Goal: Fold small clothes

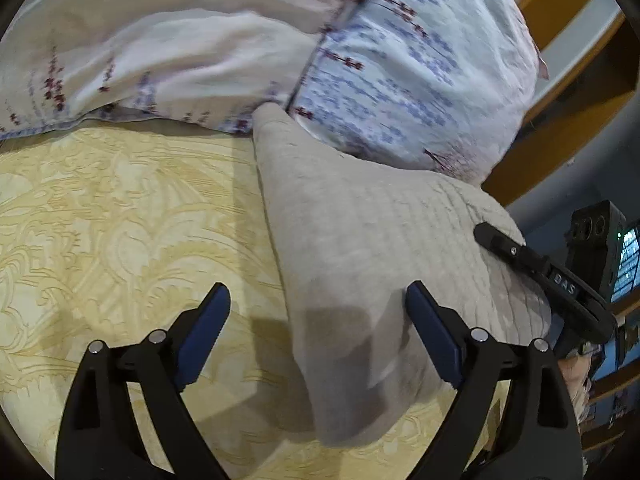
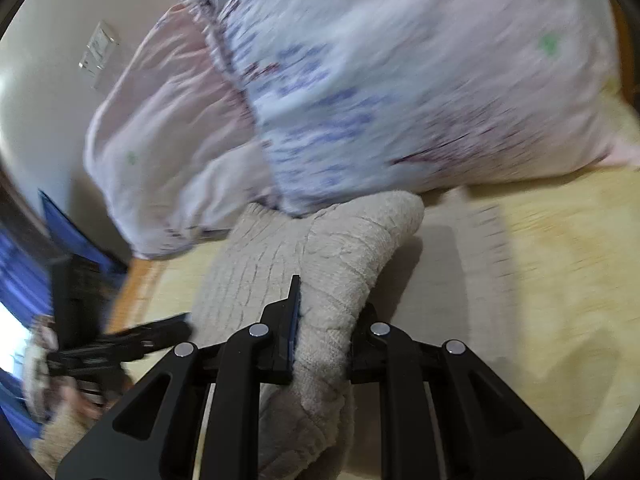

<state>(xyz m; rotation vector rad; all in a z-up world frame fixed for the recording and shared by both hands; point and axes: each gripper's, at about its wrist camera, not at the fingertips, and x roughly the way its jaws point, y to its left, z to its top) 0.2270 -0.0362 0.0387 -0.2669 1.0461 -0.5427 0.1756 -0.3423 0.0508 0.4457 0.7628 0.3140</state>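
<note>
A beige knitted garment (image 1: 368,248) lies on the yellow patterned bed cover (image 1: 120,220), its far end tucked under a floral pillow. My left gripper (image 1: 318,304) is open, its blue-padded jaws spread over the garment's near edge without gripping it. My right gripper (image 2: 326,316) is shut on a bunched fold of the same garment (image 2: 332,280) and lifts it off the bed. The right gripper also shows in the left wrist view (image 1: 536,268) at the garment's right edge. The left gripper shows blurred at the lower left of the right wrist view (image 2: 132,340).
A large floral pillow (image 1: 400,72) and a pale pink quilt (image 1: 160,40) lie at the far side of the bed. A wooden bed frame (image 1: 560,120) runs along the right. A wall with a switch plate (image 2: 98,50) stands behind.
</note>
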